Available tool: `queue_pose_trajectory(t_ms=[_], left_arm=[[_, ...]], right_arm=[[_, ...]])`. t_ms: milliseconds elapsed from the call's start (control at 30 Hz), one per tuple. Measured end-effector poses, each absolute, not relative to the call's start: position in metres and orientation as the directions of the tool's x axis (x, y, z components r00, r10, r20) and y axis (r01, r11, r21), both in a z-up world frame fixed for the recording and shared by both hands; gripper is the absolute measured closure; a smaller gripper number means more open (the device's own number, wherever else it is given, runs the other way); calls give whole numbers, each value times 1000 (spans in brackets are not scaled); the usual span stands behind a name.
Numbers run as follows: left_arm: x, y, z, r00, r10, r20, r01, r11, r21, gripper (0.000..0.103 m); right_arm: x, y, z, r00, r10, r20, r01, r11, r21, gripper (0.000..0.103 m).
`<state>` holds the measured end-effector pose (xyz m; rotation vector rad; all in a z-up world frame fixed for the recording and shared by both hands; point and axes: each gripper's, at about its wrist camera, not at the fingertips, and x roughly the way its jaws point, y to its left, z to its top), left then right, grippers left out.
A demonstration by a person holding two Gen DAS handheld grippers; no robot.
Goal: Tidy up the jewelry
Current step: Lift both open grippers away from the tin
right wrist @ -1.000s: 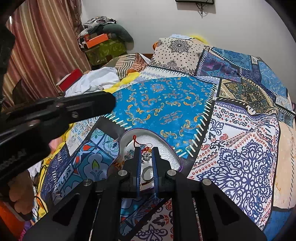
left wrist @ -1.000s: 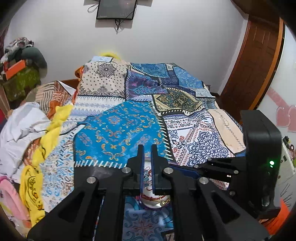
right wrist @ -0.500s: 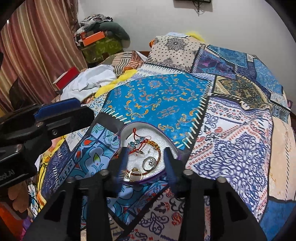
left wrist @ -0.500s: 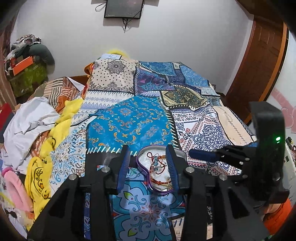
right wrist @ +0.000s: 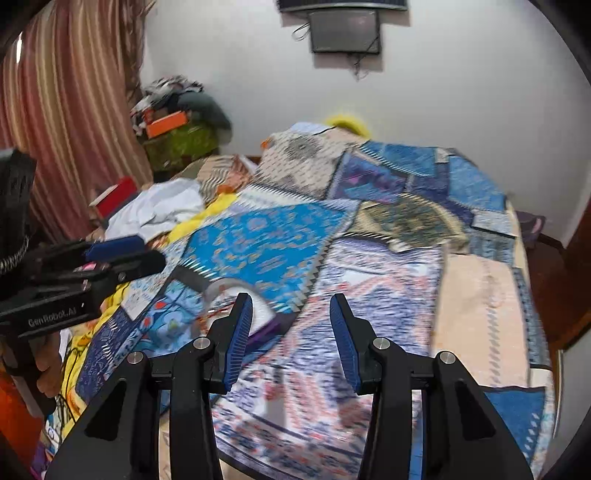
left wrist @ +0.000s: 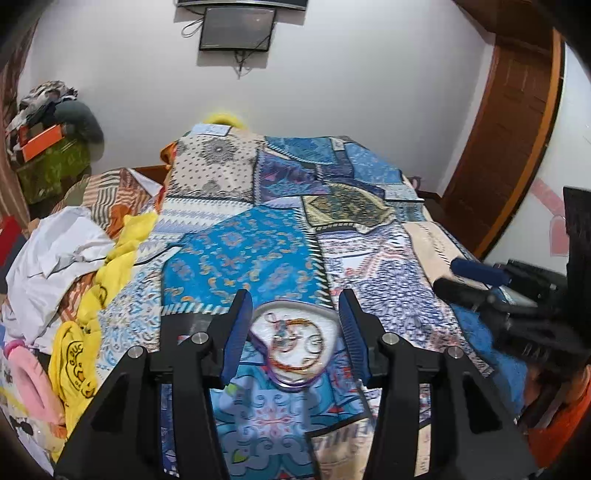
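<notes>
Bedroom setting: a bed covered by a patchwork bedspread (left wrist: 258, 254) in blue, cream and navy prints; a dark wall-mounted screen (left wrist: 236, 27) is seen at 12 o'clock. Crumpled white cloth (left wrist: 48, 258) and a yellow garment (left wrist: 110, 273) are heaped at 9 o'clock. Item: heart-shaped jewelry tray (left wrist: 295, 339), purple-rimmed, laid on the bedspread, holding a red cord bracelet (left wrist: 295, 354) and rings; details are blurred. Left gripper (left wrist: 295, 332): jaws spread wide, nothing held, the tray framed between them. Right gripper (right wrist: 290, 332): jaws likewise wide and empty, over the bedspread, the tray (right wrist: 236, 299) lying at its 10 o'clock, partly hidden by one finger.
</notes>
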<state>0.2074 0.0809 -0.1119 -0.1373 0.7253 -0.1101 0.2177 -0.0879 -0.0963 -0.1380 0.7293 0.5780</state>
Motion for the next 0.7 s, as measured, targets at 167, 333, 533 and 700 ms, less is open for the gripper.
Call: queue_pose_trajectory(t_ms=[167,333,533,700], left_arm=[[209,50,-116,726,-198,-659,120,980,-162,55],[211,17,-131,678,-255,-689,193,967,-167,55],[209,-28,-160,596,-317,-738,280,943,-180,55],[210,-55,-175,545,-364,-755,334,920,-203,60]], right_arm=[[217,-120,-88,641,410,-648,-490,869,65,63],[211,-147,-96,655,366,-661,-448,893,51,63],[205,-173,-118,633,330,-700,-401,914,68,63],[201,-195,-130,617,313,-722,-366,926,89,63]])
